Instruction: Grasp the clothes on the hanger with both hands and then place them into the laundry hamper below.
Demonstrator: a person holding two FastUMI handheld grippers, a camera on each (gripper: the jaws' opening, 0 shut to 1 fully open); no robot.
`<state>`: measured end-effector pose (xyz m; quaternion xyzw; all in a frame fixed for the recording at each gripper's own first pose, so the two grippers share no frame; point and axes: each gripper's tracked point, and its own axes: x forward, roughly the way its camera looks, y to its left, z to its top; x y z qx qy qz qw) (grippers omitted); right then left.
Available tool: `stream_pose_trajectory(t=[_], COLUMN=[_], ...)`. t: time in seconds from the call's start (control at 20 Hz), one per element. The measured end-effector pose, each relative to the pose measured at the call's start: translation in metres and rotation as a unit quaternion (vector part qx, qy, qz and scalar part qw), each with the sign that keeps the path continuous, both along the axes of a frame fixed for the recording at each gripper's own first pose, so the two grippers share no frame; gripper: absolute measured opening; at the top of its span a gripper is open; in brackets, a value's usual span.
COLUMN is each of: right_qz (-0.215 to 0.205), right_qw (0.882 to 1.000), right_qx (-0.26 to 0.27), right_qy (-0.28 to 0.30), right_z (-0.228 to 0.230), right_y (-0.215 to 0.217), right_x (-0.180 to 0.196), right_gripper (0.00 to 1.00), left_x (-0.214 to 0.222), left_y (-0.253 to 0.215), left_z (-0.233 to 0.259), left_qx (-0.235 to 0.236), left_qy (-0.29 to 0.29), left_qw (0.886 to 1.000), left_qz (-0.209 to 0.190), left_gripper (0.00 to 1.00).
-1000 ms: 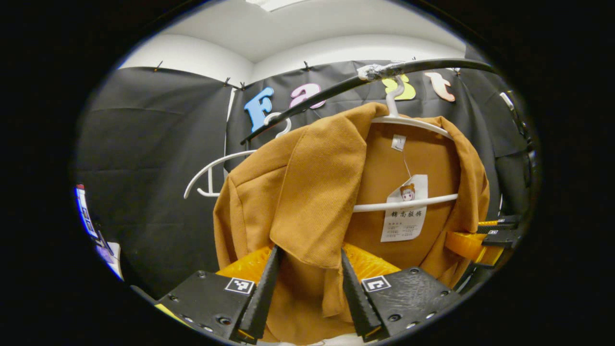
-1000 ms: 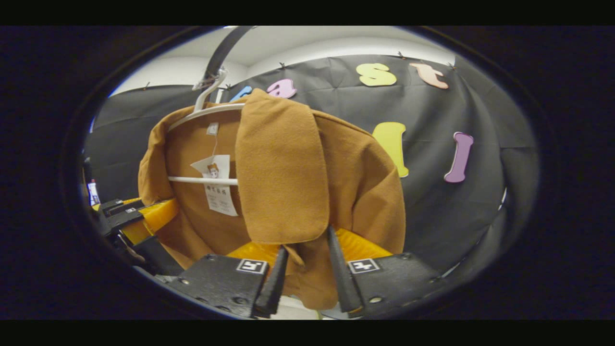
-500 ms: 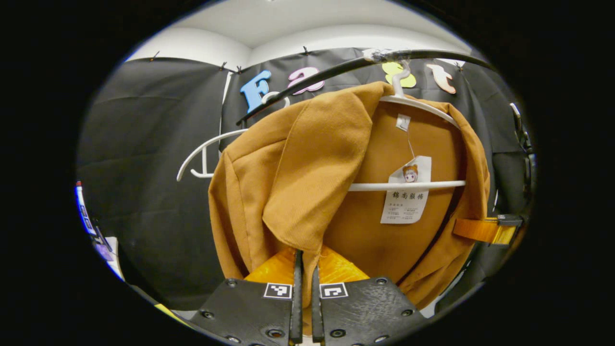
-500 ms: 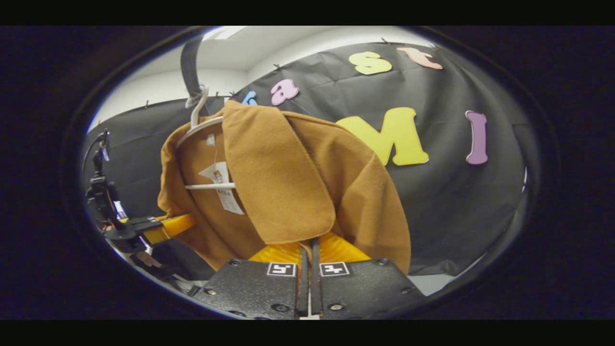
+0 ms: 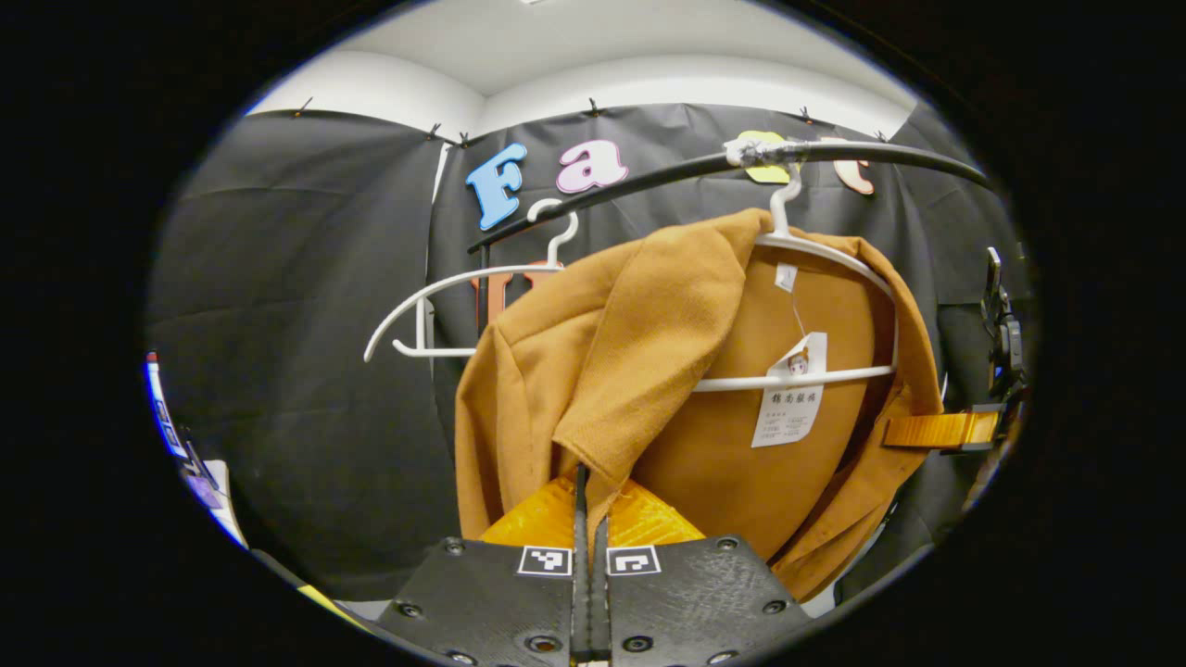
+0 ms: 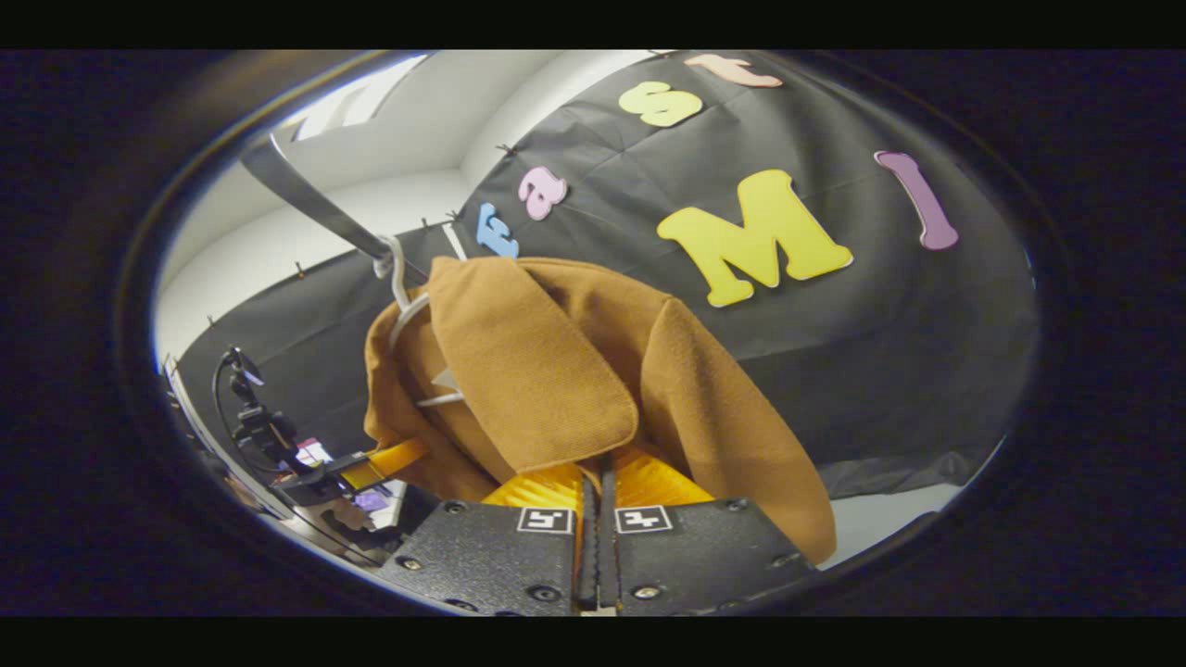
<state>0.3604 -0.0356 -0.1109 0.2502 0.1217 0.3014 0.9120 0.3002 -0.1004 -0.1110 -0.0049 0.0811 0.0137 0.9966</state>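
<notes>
A brown jacket (image 5: pixel 639 352) hangs on a white hanger (image 5: pixel 815 255) from a black rail (image 5: pixel 667 171). A paper tag (image 5: pixel 789 403) dangles inside the collar. My left gripper (image 5: pixel 589 482) is shut on the lower edge of the jacket's left lapel. In the right gripper view the same jacket (image 6: pixel 574 371) hangs tilted, and my right gripper (image 6: pixel 598 468) is shut on the bottom edge of its other lapel. The right gripper (image 5: pixel 936 431) also shows at the far right of the left gripper view, and the left gripper (image 6: pixel 371 465) at the lower left of the right gripper view.
A second, bare white hanger (image 5: pixel 445 296) hangs on the rail to the left of the jacket. A dark camera stand (image 6: pixel 250 417) stands at the left of the right gripper view. A pale floor (image 6: pixel 880 528) shows at the lower right.
Both grippers went from open around the lapels to shut on them. The jacket now sits lower and pulled sideways on the hanger, and the right gripper view has tilted.
</notes>
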Motion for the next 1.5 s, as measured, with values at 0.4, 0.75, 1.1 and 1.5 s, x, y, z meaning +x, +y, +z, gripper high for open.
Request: stream_pose_trajectory(t=[0.4,0.75,1.1,1.5], right_qz=[0.035,0.006,-0.044,-0.12], right_qw=[0.991,0.981,0.98,0.985], right_qx=[0.12,0.19,0.17,0.082], right_qy=[-0.034,-0.048,-0.091,-0.093], right_z=[0.049,0.084,0.112,0.092], right_y=[-0.01,-0.036,-0.067,-0.086], right_x=[-0.019,-0.009,-0.003,0.017], right_gripper=[0.04,0.03,0.04,0.03], left_x=[-0.015,0.008,0.024,0.034], left_y=[0.029,0.067,0.077,0.079], left_z=[0.047,0.08,0.094,0.082], left_qx=[-0.038,-0.032,-0.034,-0.027], left_qy=[-0.032,-0.057,-0.062,-0.041], left_qw=[0.999,0.997,0.997,0.999], left_qz=[0.003,0.027,0.022,0.01], left_gripper=[0.0,0.03,0.0,0.0])
